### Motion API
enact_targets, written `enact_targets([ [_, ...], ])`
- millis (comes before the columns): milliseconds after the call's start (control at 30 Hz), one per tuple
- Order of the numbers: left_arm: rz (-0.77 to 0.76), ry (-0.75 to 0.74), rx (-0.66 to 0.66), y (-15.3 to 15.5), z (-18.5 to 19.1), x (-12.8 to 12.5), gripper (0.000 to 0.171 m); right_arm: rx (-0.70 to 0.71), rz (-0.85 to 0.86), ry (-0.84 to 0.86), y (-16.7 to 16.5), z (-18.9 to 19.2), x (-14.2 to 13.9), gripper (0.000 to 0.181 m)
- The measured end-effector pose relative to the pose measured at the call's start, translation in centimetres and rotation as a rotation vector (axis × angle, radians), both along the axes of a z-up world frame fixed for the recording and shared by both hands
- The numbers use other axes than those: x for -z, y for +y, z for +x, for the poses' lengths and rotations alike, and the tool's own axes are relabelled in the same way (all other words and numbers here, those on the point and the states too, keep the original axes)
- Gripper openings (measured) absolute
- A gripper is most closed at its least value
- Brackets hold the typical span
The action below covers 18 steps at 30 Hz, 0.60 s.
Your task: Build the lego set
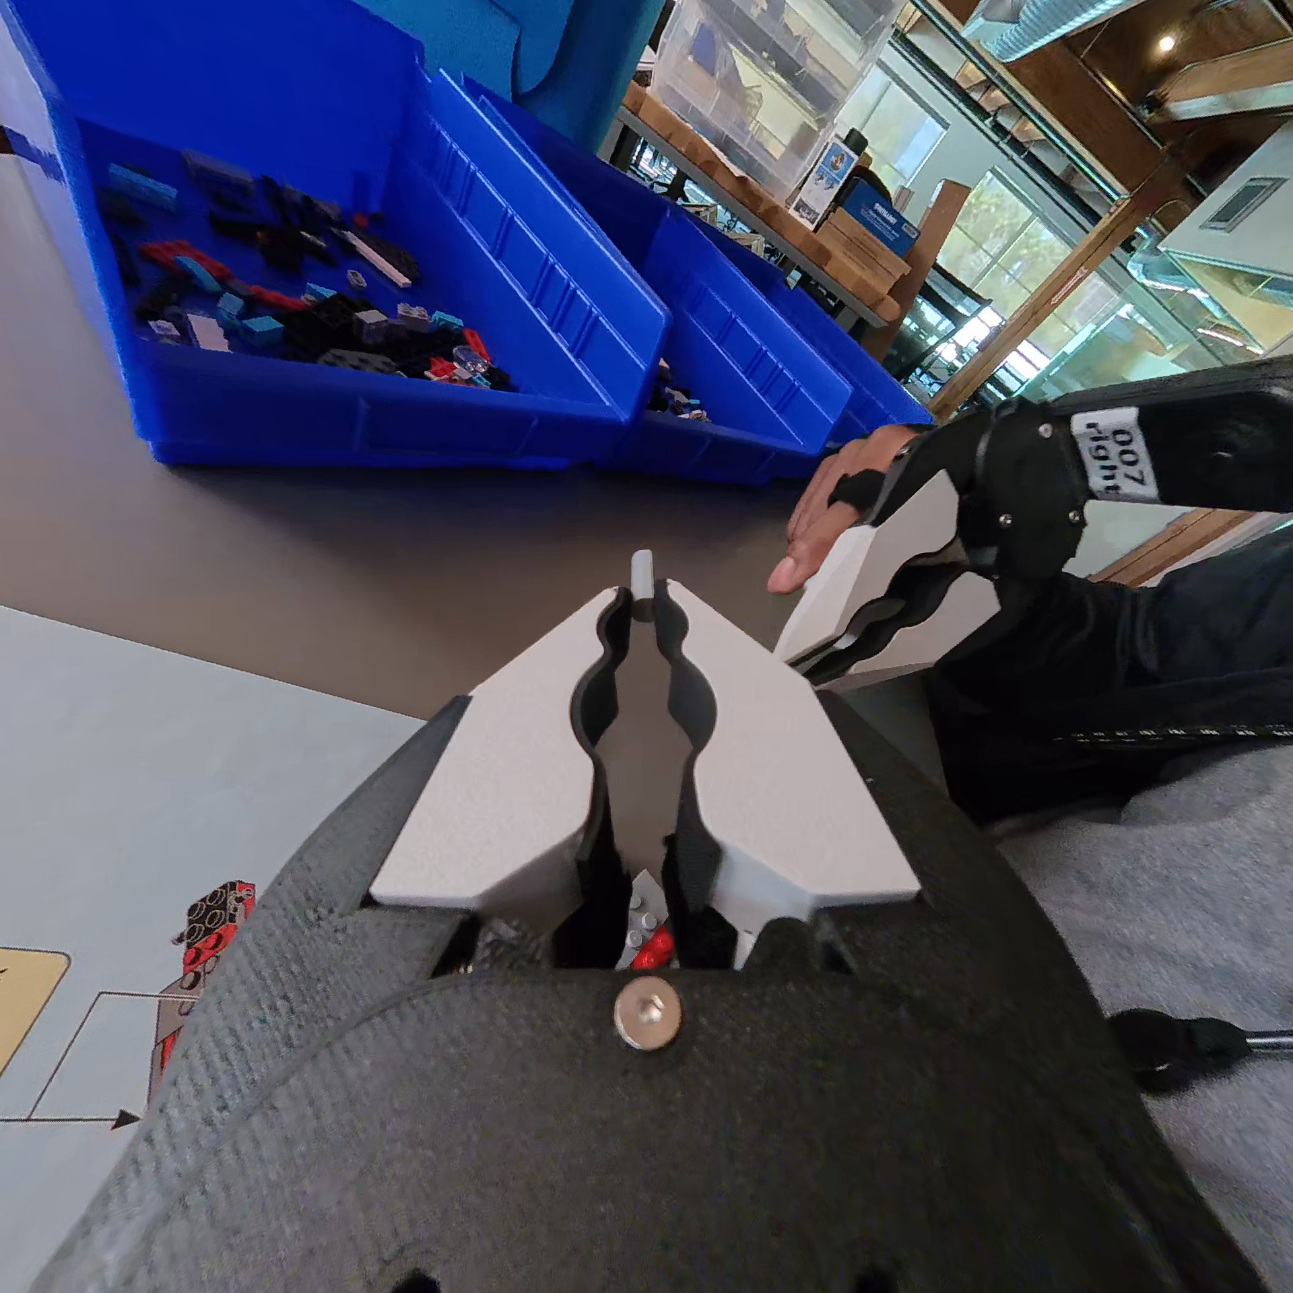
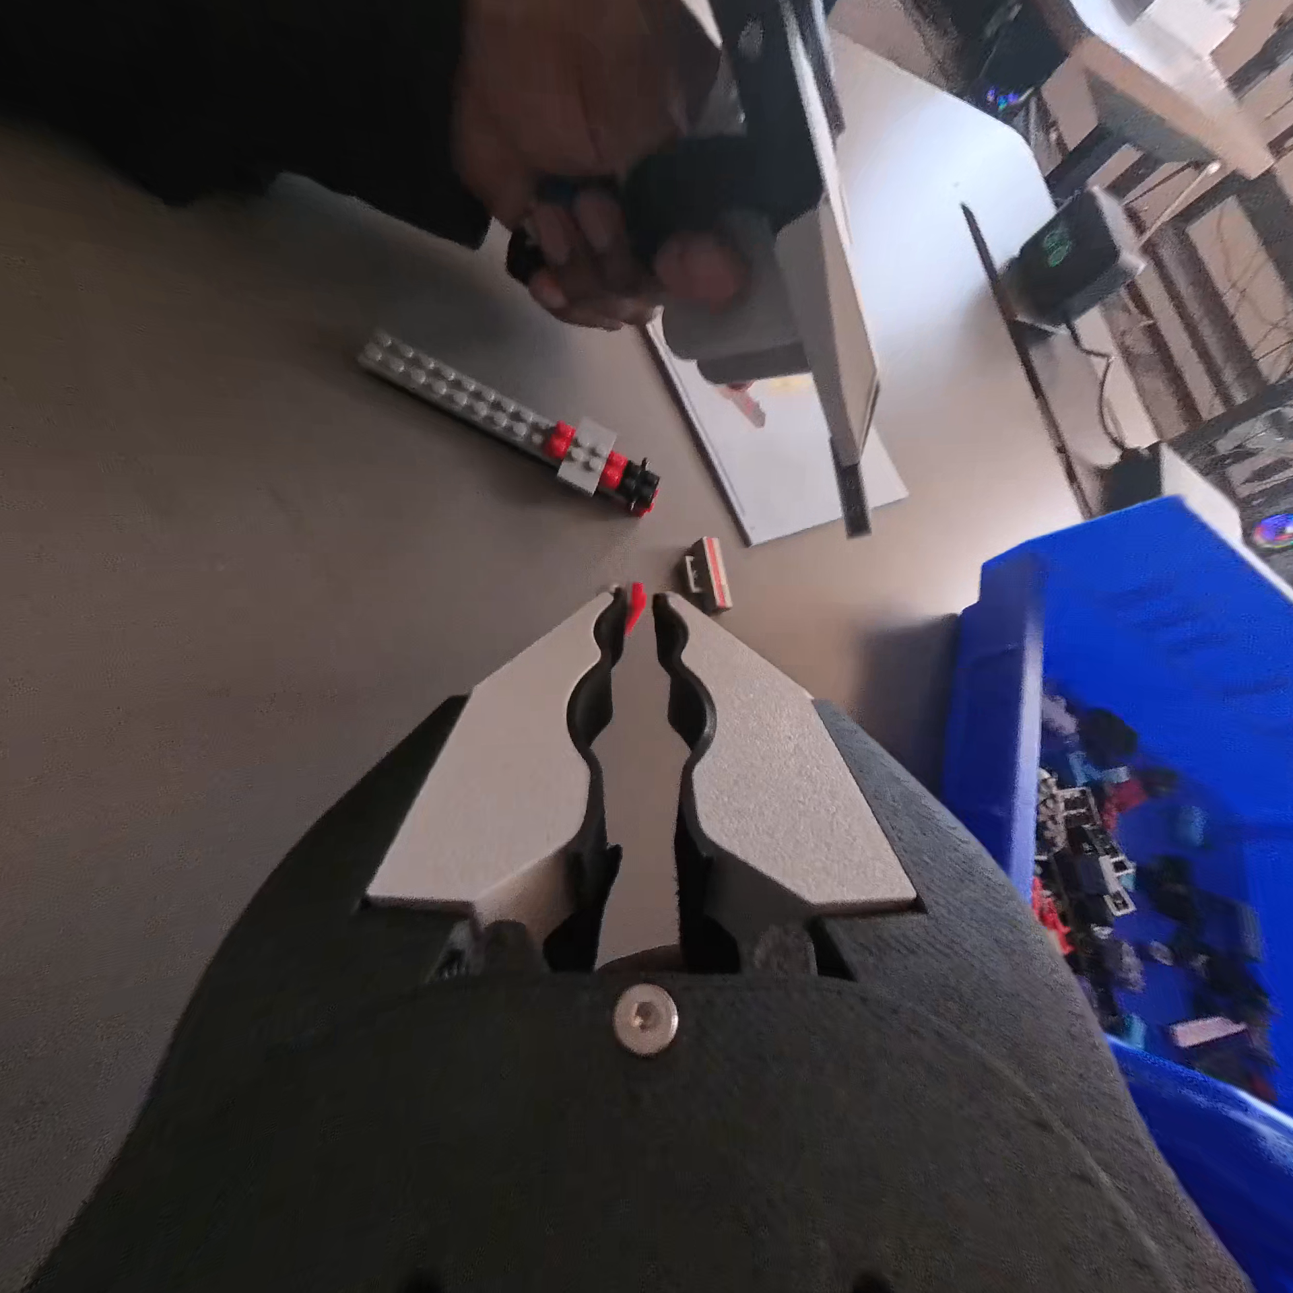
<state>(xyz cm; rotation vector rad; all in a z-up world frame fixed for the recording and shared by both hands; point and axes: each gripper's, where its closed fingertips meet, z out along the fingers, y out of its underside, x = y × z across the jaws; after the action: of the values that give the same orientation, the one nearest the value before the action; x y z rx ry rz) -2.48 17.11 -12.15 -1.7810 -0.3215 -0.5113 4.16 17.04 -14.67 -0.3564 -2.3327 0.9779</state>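
Nearest the lens, the right tongs (image 2: 638, 600) pinch a tiny red piece (image 2: 635, 610) at frame centre; the left tongs (image 1: 642, 595) clench a small grey peg (image 1: 641, 574). Both look light, stiff and slippery, best nipped across flat sides. Upper centre, the grey plate assembly (image 2: 490, 413) lies on the tabletop (image 2: 210, 560).

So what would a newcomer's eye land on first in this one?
Probably the bright blue bins of loose bricks at the far side of the table. Next, the left gripper pinching a small grey piece, and the right gripper with a tiny red piece at its tips, near the long grey plate assembly on the table.
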Motion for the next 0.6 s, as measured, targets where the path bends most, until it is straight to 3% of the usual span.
enact_targets([
  [200, -0.010, -0.001, -0.012, -0.1, -0.3, 0.3, 0.005, 0.020, -0.022, 0.047, -1.0, -0.5, -1.2, 0.016],
  [500, -0.015, 0.007, -0.023, -0.4, -0.7, 0.2, 0.005, 0.252, -0.035, -0.156, 2.1, -1.9, 2.9, 0.023],
  [600, -0.021, 0.010, -0.023, -0.5, -0.8, 0.3, 0.005, 0.263, -0.041, -0.205, 2.2, -2.3, 4.1, 0.026],
])
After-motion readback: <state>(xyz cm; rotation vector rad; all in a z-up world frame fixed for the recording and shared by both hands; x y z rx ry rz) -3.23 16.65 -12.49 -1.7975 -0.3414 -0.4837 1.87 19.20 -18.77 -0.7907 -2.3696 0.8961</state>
